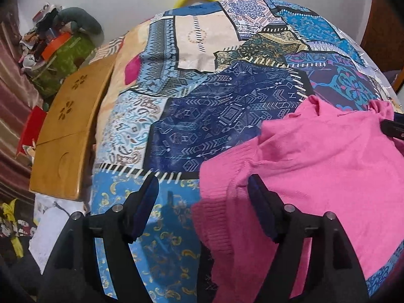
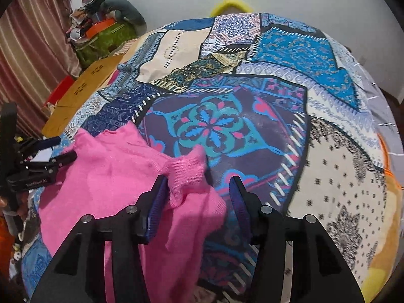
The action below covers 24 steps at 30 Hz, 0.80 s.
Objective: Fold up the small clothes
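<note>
We see a wooden board (image 1: 68,131) left of the pink knit garment (image 1: 315,166) on the patchwork bedspread (image 1: 202,116); our left gripper (image 1: 202,194) and right gripper (image 2: 199,194) gape, gripping nothing.

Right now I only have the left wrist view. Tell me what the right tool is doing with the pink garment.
Observer: The right tool stands open over the pink garment, and a raised fold of the garment lies between its pads.
Operator: Say whether the pads touch it.
Observer: The pad on the picture's left is against the fold. The other pad is apart from it, over the patchwork bedspread.
Operator: Report what lies to the right of the garment.
Observer: The bedspread's white patch with black dots lies there.
</note>
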Each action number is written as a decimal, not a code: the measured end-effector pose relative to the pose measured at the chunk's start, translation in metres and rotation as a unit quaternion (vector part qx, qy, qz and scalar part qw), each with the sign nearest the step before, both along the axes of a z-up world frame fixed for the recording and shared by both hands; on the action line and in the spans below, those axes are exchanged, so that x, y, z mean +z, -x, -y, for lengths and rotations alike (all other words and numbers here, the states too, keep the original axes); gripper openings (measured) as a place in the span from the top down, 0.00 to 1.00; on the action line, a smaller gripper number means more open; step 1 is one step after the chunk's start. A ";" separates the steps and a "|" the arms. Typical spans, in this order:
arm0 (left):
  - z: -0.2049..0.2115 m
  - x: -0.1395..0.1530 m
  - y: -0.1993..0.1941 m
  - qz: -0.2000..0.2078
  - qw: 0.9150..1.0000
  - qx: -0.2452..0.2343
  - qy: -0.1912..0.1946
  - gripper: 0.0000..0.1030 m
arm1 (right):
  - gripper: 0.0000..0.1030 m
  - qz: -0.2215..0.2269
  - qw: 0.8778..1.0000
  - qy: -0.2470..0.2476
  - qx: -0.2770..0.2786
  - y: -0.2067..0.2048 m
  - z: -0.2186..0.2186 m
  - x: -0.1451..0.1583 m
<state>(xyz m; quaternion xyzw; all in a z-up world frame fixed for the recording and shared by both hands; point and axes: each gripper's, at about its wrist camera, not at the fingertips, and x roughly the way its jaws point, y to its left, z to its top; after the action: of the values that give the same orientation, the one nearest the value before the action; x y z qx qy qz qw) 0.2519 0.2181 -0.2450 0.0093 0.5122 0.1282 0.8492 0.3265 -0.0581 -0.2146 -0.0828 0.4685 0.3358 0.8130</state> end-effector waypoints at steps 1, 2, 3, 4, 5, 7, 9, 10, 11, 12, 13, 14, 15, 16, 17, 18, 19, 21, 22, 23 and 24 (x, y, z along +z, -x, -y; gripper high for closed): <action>-0.002 0.001 0.002 -0.001 1.000 0.004 0.001 0.28 | 0.54 0.007 1.000 0.008 -0.002 0.003 0.003 0.002; -0.004 0.001 0.004 -0.003 1.000 0.009 0.004 0.28 | 0.54 0.012 1.000 0.017 -0.003 0.005 0.005 0.003; -0.007 0.002 0.006 -0.005 1.000 0.015 0.008 0.28 | 0.55 0.019 1.000 0.025 -0.005 0.008 0.009 0.005; -0.011 0.003 0.009 -0.006 1.000 0.021 0.011 0.28 | 0.55 0.021 0.999 0.031 -0.006 0.009 0.012 0.007; -0.013 0.005 0.012 -0.006 1.000 0.025 0.012 0.29 | 0.54 0.022 0.999 0.034 -0.008 0.009 0.014 0.009; -0.014 0.011 0.019 -0.003 1.000 0.026 0.013 0.29 | 0.54 0.026 0.999 0.032 -0.013 0.013 0.023 0.017; -0.013 0.018 0.026 0.002 1.000 0.026 0.006 0.29 | 0.54 0.031 0.999 0.026 -0.020 0.018 0.029 0.027; -0.012 0.023 0.030 0.005 1.000 0.026 0.003 0.29 | 0.54 0.033 0.999 0.020 -0.022 0.020 0.031 0.032; -0.010 0.028 0.034 0.010 1.000 0.025 0.002 0.29 | 0.54 0.034 0.999 0.012 -0.024 0.022 0.033 0.037; -0.008 0.034 0.038 0.016 1.000 0.024 0.005 0.29 | 0.54 0.033 0.999 -0.002 -0.024 0.026 0.035 0.045; -0.005 0.040 0.040 0.023 0.999 0.023 0.010 0.29 | 0.54 0.031 0.999 -0.010 -0.023 0.029 0.034 0.050; -0.002 0.047 0.043 0.031 0.999 0.020 0.014 0.29 | 0.54 0.032 0.999 -0.019 -0.019 0.034 0.032 0.057; 0.002 0.053 0.046 0.038 0.999 0.017 0.016 0.29 | 0.54 0.033 0.999 -0.024 -0.016 0.038 0.030 0.060; 0.008 0.060 0.050 0.046 0.999 0.013 0.017 0.29 | 0.54 0.034 0.999 -0.030 -0.010 0.044 0.025 0.065; 0.014 0.066 0.053 0.054 0.998 0.007 0.016 0.29 | 0.54 0.037 0.999 -0.033 -0.004 0.049 0.022 0.069; 0.021 0.074 0.056 0.063 0.998 0.001 0.015 0.29 | 0.54 0.042 0.998 -0.037 0.003 0.056 0.018 0.074; 0.027 0.082 0.059 0.071 0.997 -0.003 0.013 0.29 | 0.54 0.052 0.998 -0.041 0.012 0.065 0.013 0.082; 0.039 0.103 0.069 0.102 0.995 -0.011 0.012 0.29 | 0.54 0.072 0.996 -0.049 0.023 0.079 0.010 0.094; 0.043 0.111 0.074 0.114 0.993 -0.014 0.014 0.29 | 0.54 0.091 0.994 -0.059 0.027 0.090 0.009 0.105; 0.048 0.126 0.082 0.136 0.990 -0.018 0.020 0.29 | 0.54 0.103 0.992 -0.067 0.027 0.096 0.009 0.110; 0.051 0.136 0.088 0.151 0.988 -0.020 0.025 0.29 | 0.54 0.119 0.989 -0.078 0.027 0.105 0.011 0.121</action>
<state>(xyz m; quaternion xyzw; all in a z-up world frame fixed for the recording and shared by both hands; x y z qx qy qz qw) 0.1634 0.1669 -0.1091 -0.0212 0.3806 0.0980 0.9193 0.2218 -0.0689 -0.0940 -0.0711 0.3379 0.3811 0.8577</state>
